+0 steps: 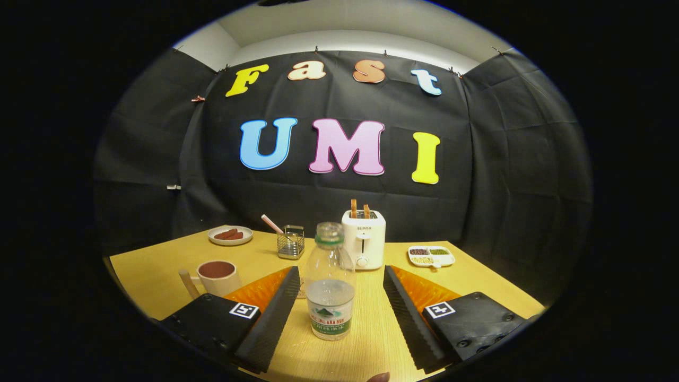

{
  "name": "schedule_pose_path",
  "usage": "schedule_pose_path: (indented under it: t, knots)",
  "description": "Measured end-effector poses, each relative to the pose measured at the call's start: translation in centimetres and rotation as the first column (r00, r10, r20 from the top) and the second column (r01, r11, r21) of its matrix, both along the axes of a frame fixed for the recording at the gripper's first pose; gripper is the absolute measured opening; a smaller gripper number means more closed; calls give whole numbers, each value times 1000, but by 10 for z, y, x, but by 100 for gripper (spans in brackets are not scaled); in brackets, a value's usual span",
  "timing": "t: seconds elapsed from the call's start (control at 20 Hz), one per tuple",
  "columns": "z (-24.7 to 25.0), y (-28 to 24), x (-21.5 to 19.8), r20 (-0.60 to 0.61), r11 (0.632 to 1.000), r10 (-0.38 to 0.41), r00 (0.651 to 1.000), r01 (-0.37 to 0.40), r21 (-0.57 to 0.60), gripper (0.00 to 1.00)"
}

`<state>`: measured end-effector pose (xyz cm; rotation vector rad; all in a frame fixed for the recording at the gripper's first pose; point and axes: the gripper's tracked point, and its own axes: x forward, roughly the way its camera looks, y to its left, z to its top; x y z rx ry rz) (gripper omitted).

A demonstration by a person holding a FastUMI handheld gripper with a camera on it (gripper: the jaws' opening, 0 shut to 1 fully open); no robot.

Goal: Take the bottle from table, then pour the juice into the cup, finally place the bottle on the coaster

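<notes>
Both fingers [339, 310] wide around bottle [330, 281]

We cannot make out what fills the small divided tray [431, 256] at centre right; the left finger [276, 313] hides the cup's [217, 277] base.

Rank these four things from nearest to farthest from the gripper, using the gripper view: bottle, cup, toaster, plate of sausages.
1. Bottle: upright between the open fingers of the gripper, touching neither.
2. Cup: just beyond the left finger.
3. Toaster: behind the bottle, slightly right.
4. Plate of sausages: far left, by the booth wall.
</notes>
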<state>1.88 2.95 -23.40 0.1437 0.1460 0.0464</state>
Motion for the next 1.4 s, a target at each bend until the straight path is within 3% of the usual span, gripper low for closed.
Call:
schedule_pose_path:
  t: [0.5,0.8,0.9,1.0,1.2,1.4]
  knots:
    - [-57,26,20,0,998,48,999,-48,35,97]
    - [-69,27,38,-1,998,20,1000,-20,64,96]
    - [-71,24,45,0,998,6,1000,-6,68,92]
    - [-74,24,50,-14,998,10,1000,-9,62,80]
    - [-76,23,57,-46,997,42,998,-38,68,73]
    - [-76,10,60,-55,999,-14,998,17,48,70]
